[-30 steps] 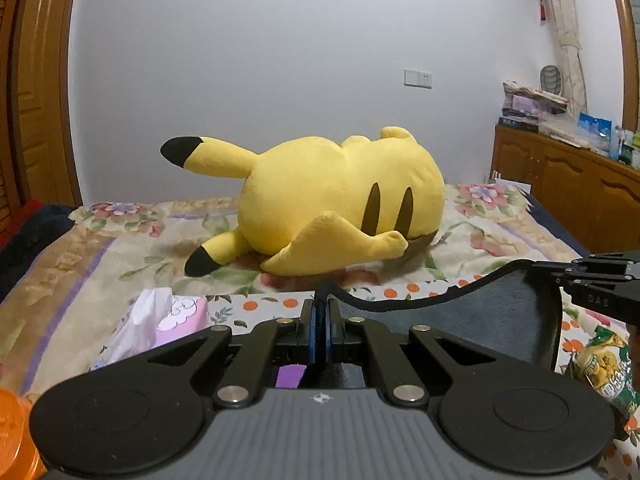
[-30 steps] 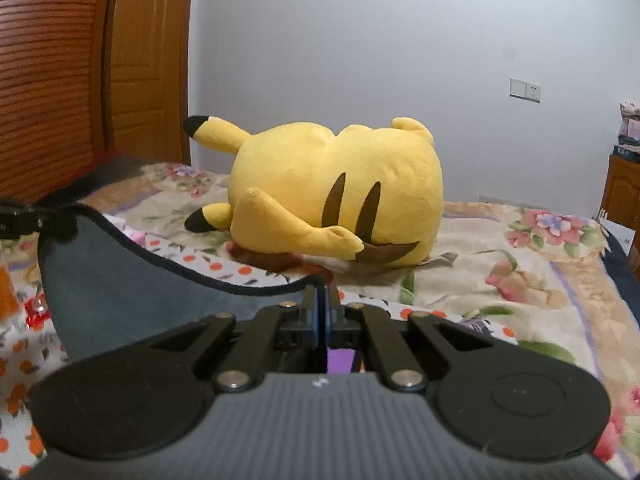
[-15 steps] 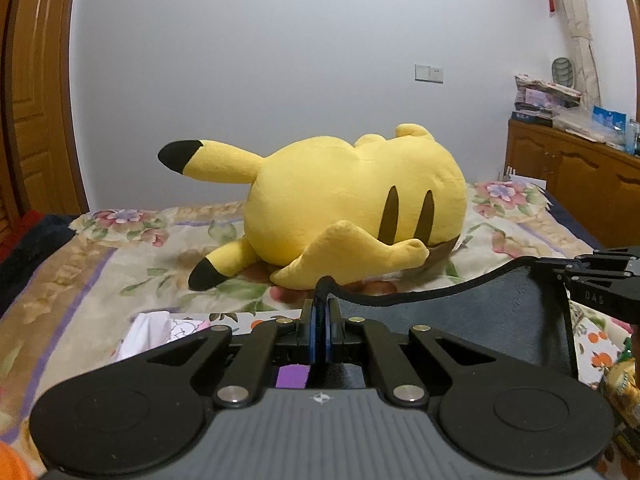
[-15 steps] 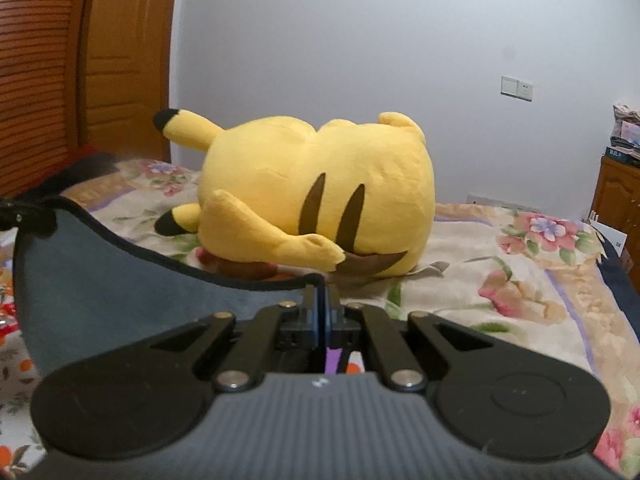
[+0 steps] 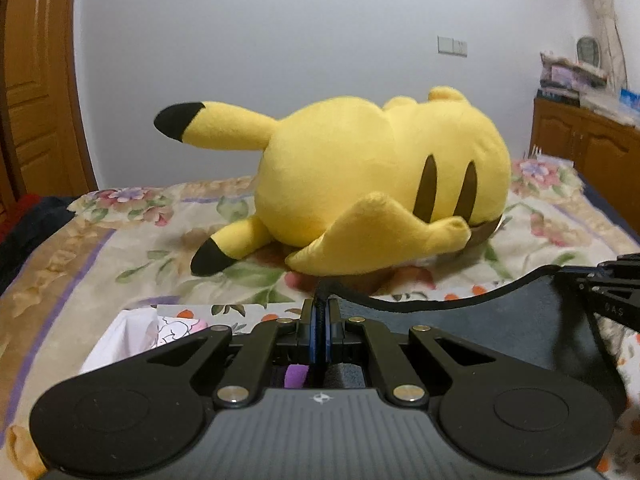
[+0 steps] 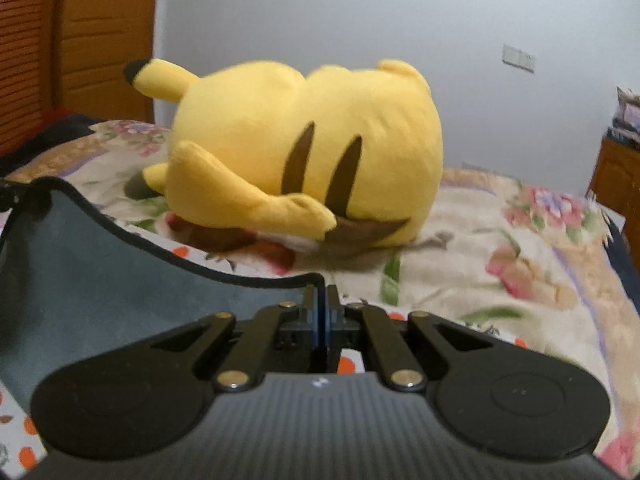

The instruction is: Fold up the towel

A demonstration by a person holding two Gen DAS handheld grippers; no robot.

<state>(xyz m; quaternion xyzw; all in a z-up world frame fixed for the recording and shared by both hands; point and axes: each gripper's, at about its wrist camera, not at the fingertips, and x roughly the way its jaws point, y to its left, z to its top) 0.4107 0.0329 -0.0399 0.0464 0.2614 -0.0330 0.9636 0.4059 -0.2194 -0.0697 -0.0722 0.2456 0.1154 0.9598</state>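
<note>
Your left gripper [image 5: 320, 314] is clamped on one top corner of the towel [image 5: 500, 328], right gripper [image 6: 322, 304] pinched on the other. The cloth hangs between them w/ its black-trimmed edge sagging. Looks like mid-fold, edge lifted. Next: carry both corners fwd together, level. The plush [image 5: 372, 188] sits just ahead on the bedspread [image 6: 500, 240], so room fwd is short; the tissue pack [image 5: 132, 336] is low to the left.
</note>
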